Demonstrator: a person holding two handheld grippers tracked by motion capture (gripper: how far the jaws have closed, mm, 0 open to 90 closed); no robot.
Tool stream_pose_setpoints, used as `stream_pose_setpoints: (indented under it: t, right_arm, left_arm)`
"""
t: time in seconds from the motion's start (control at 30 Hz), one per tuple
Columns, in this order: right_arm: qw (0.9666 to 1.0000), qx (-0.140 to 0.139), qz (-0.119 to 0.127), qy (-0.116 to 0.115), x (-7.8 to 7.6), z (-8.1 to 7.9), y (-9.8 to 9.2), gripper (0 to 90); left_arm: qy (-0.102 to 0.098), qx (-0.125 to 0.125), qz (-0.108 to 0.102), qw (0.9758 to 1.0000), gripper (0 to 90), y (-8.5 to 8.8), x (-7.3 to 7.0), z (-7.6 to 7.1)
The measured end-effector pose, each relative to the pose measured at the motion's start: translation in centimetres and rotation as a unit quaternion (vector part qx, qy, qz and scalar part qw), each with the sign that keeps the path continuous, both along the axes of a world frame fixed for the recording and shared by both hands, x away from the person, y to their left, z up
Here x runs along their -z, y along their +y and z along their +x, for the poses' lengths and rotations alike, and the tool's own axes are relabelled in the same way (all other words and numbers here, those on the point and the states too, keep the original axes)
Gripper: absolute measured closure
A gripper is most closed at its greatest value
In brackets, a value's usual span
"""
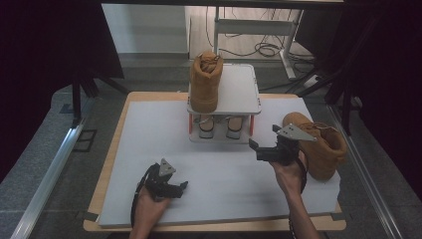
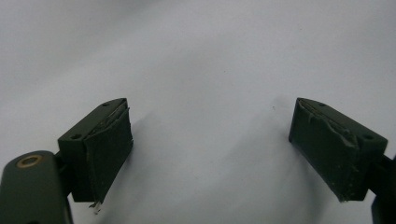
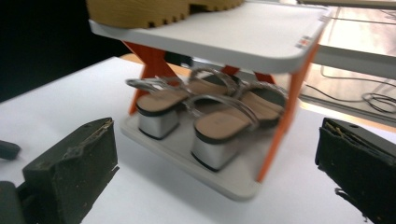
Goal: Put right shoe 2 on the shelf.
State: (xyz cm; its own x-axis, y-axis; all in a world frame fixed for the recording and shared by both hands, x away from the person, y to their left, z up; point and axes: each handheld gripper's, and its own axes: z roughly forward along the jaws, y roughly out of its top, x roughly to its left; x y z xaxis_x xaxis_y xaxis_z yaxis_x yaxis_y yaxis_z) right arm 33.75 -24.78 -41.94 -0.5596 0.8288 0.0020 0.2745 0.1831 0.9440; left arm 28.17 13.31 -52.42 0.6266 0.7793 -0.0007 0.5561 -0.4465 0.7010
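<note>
The right gripper (image 1: 263, 144), fingers spread and empty, is nearer the boot (image 1: 318, 144) lying just to its right; left gripper (image 1: 171, 186) spread, empty.

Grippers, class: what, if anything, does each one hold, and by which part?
Nothing. The left gripper and right gripper both have open jaws with nothing between them.

**Two black hand-held grippers, bare forearms**

The left black two-jaw gripper (image 1: 171, 185) carries a small grey three-cornered plate on top, and a black cable loops from it beside the wrist. The right black two-jaw gripper (image 1: 263, 144) bears a larger grey three-cornered plate with small dark holes. In the gripper views, the blocky jaws have worn, frayed dark pads and screw holes; a brass-coloured rivet sits on the left gripper's frame. No sleeves cover the forearms.
</note>
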Motion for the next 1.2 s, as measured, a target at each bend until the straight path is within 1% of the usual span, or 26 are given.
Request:
stream_pose_setpoints:
  t: [0.23,0.47,0.63,0.83,0.93,1.07,1.2]
  right_arm:
    - [0.9999,0.015,0.001,0.003,0.3,-0.7,-1.7,0.0]
    - [0.9997,0.019,0.009,0.013,0.8,-1.7,-3.1,0.0]
    - [0.999,0.033,0.004,0.03,1.3,-2.7,-4.3,0.0]
    - [0.9981,0.049,0.004,0.037,2.3,-4.0,-5.9,0.0]
    - [0.9972,0.06,0.001,0.046,2.8,-4.7,-6.6,0.0]
    - [0.9964,0.069,-0.002,0.05,3.3,-5.4,-7.4,0.0]
    - [0.9958,0.077,-0.003,0.048,3.4,-6.1,-8.0,0.0]
  left_arm:
    - [0.0,-0.001,-0.002,1.0,13.2,0.0,0.0,0.0]
    - [0.0,-0.002,-0.002,1.0,13.2,0.0,0.0,0.0]
    - [0.001,-0.002,-0.002,1.0,13.2,0.0,0.0,0.0]
    - [0.001,-0.001,-0.001,1.0,13.1,0.0,0.0,0.0]
    - [0.001,-0.001,-0.001,1.0,13.1,0.0,0.0,0.0]
    - [0.001,-0.001,-0.001,1.0,13.1,0.0,0.0,0.0]
    - [0.0,-0.001,0.0,1.0,13.1,0.0,0.0,0.0]
